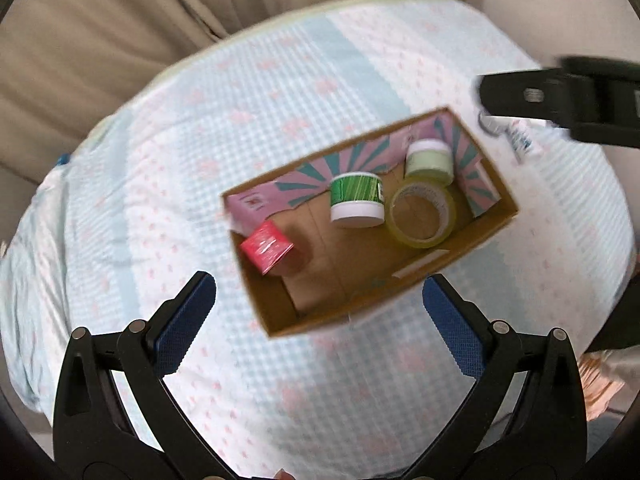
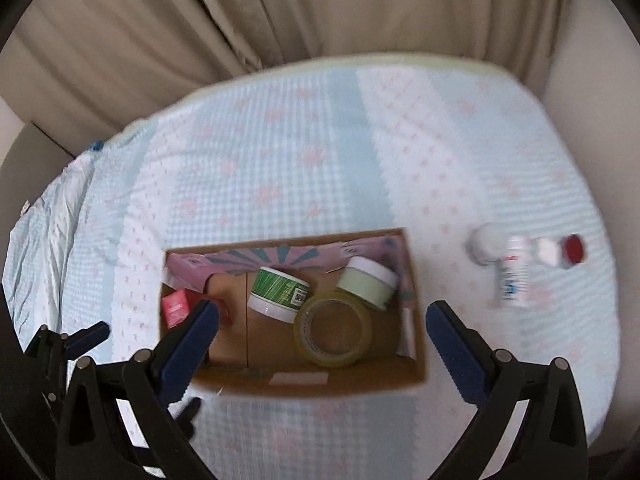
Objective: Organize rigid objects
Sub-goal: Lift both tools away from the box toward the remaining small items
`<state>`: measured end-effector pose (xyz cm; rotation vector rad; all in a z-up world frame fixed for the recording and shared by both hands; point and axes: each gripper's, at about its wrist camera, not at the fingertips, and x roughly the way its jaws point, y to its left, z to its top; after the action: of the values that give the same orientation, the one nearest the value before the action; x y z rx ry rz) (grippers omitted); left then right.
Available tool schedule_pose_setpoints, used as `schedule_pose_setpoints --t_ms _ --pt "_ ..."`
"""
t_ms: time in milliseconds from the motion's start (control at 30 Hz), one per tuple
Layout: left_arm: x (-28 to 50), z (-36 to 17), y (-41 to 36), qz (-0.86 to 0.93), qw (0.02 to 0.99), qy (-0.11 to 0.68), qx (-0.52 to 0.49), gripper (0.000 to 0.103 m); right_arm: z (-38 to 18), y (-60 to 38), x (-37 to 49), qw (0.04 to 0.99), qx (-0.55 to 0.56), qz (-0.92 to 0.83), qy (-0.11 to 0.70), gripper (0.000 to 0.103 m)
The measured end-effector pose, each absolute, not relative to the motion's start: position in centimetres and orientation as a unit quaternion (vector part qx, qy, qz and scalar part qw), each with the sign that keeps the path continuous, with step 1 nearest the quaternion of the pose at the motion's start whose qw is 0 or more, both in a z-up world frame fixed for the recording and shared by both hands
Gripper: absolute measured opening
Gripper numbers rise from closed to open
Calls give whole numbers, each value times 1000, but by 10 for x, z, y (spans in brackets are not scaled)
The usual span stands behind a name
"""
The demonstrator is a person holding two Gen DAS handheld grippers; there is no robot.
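Overhead, both grippers hang above a bed (image 2: 280, 152) covered in a pale blue and white sheet with pink motifs. An open cardboard box (image 2: 308, 380) sits on the sheet toward the near edge of the bed. Inside it, a red packet (image 2: 175, 309) lies in the left end, a green-labelled jar (image 2: 278, 290) lies tipped near the middle, a pale green jar (image 2: 370, 286) leans at the far right corner, and a roll of clear tape (image 2: 332, 330) rests flat in front of the two jars, touching both.

Outside the box, toward the right edge of the bed, a white bottle (image 2: 514, 276) lies on the sheet beside a white cap-like piece (image 2: 484, 246) and a red-topped small jar (image 2: 572, 250); blur hides their details.

Fingers of the left gripper (image 1: 320, 312) are spread wide, holding nothing. Fingers of the right gripper (image 2: 322, 340) are likewise spread wide and hold nothing, framing the box from above. A beige curtain (image 2: 280, 12) hangs behind the bed.
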<state>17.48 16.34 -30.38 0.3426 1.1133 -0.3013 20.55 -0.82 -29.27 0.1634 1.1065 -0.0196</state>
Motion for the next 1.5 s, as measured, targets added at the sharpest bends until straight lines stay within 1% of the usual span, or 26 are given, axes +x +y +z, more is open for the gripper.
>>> schedule_pose_setpoints --t_ms 133,300,367,500,667,867,1200,1333,1500 --pt "147 -263 177 -140 846 494 143 103 -241 -20 163 864 68 -36 497 103" --pt "116 -217 170 -163 870 455 100 103 -189 -41 113 880 42 -90 464 103" --pt "107 -207 160 -165 877 442 94 103 -173 -52 94 884 33 -118 452 103" --pt "95 -183 136 -180 885 420 88 103 -155 -79 70 890 35 -141 432 103" --pt "89 -170 96 -186 890 404 100 103 -148 -122 53 894 29 -150 421 103" --pt "94 -174 29 -178 892 409 78 103 -152 -185 59 894 -20 -110 433 103" --pt "136 -209 -93 -151 867 472 49 103 -201 -290 113 887 -79 -13 455 103" --pt "161 -229 -122 -163 851 498 33 103 -218 -316 142 879 -96 36 466 103" --pt "196 -272 -162 -187 827 529 26 103 -261 -339 178 850 -145 75 501 103"
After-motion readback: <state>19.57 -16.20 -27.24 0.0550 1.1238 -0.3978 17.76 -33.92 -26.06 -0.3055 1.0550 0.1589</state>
